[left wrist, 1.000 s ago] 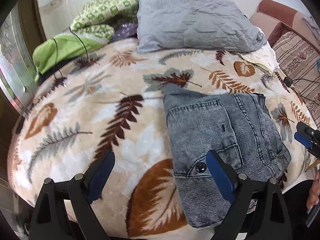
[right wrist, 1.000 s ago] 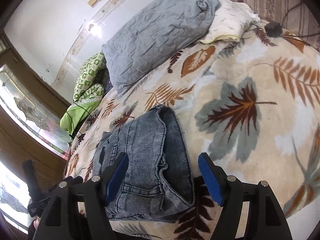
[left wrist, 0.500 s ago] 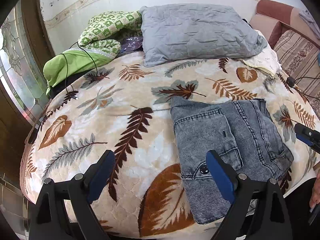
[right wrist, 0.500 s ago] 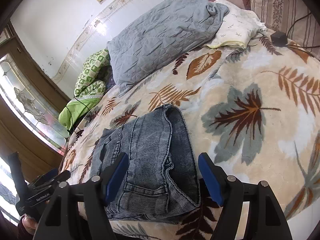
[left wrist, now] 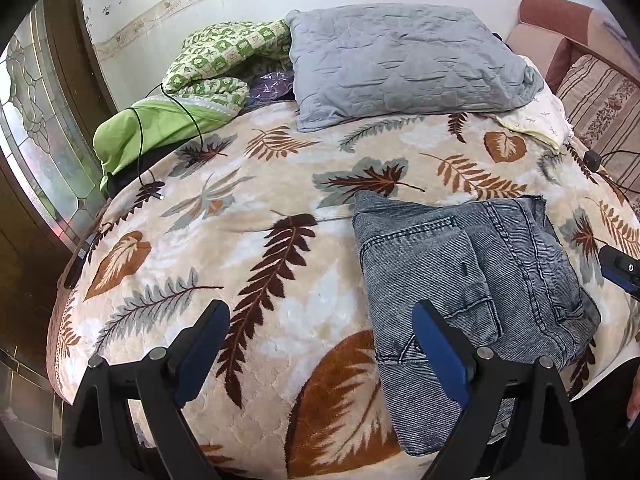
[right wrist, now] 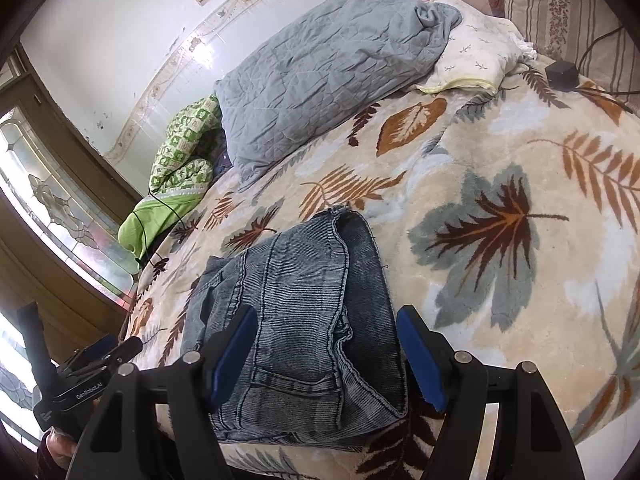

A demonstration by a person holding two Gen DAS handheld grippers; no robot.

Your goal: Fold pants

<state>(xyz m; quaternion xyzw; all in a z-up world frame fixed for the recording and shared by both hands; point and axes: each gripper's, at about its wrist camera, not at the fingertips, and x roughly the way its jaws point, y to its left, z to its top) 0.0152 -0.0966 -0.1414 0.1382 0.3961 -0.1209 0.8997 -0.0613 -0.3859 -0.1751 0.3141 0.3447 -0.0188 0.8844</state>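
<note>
Only one thing reads clearly — white lettering, "GenRobot.AI", printed along the black body of the left gripper [right wrist: 102, 354], seen from the right wrist view. A second small white label sits lower on that body — too blurred to read.

Jeans [left wrist: 472, 280]: near hem hidden behind left gripper [left wrist: 320, 344] finger; inner layers of fold not visible. In right wrist view, jeans [right wrist: 304, 304] near edge covered by right gripper [right wrist: 326, 350] body.
Right gripper [left wrist: 620, 268] in left view: cut off by frame edge, only tip shows.
Hand [right wrist: 56, 446] at lower left: mostly out of frame.
Cream pillow [left wrist: 540, 116]: partly buried under grey quilt [left wrist: 400, 60].
Black cable [left wrist: 160, 128] end: too small to tell.
</note>
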